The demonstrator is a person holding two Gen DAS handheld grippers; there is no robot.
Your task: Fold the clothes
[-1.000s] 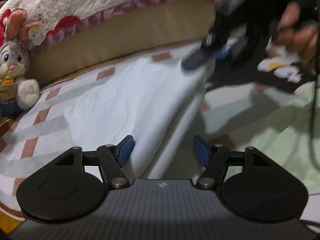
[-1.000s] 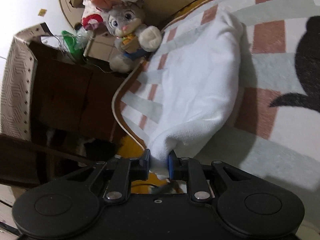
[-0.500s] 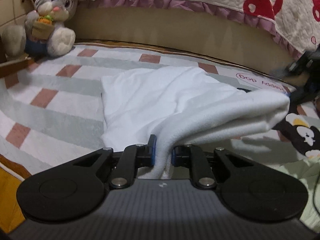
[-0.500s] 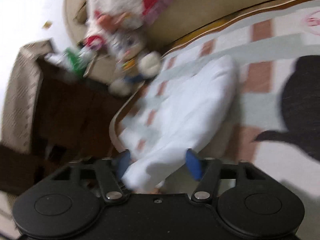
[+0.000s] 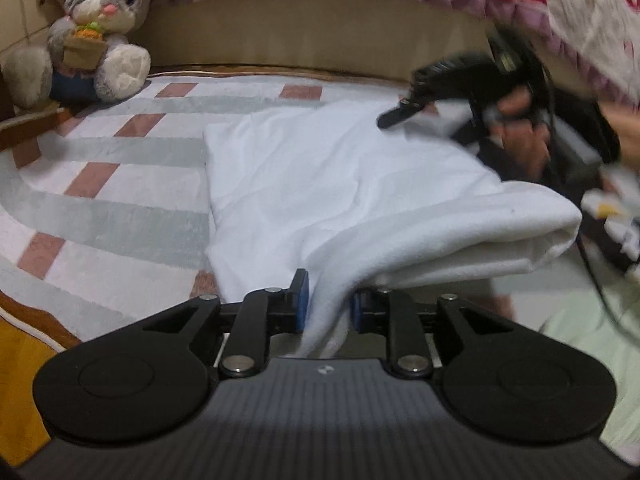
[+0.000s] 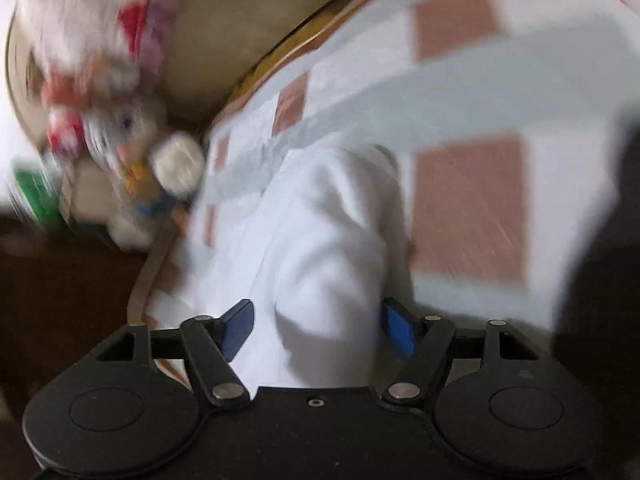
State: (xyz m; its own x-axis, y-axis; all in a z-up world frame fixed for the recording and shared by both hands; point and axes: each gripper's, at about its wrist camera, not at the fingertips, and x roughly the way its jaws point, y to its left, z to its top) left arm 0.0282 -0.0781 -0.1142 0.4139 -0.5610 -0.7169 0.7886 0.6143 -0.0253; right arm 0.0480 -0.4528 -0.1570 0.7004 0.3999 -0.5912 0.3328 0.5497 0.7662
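A white garment [image 5: 320, 168] lies partly folded on a striped mat [image 5: 120, 184], its right side doubled into a thick roll. My left gripper [image 5: 328, 308] is shut on the near edge, which rises between the blue pads and fills the gap; its jaws are opening slightly. At the far right, a hand holds my right gripper [image 5: 424, 120] over the garment's far edge. The right wrist view is blurred. There my right gripper [image 6: 318, 330] straddles a hump of the white garment [image 6: 320, 240]. Its jaws are closing, and the pads stand apart from the cloth.
A plush rabbit [image 5: 96, 40] sits at the mat's far left corner against a beige bed base [image 5: 320, 40] under a red-and-white quilt [image 5: 560, 20]. A black cable [image 5: 592, 264] and pale green cloth [image 5: 580, 328] lie at right. Dark furniture [image 6: 60, 280] borders the mat.
My left gripper closed on the garment's near edge, then eased a little. My right gripper let go of its corner, opened wide and swept across over the garment.
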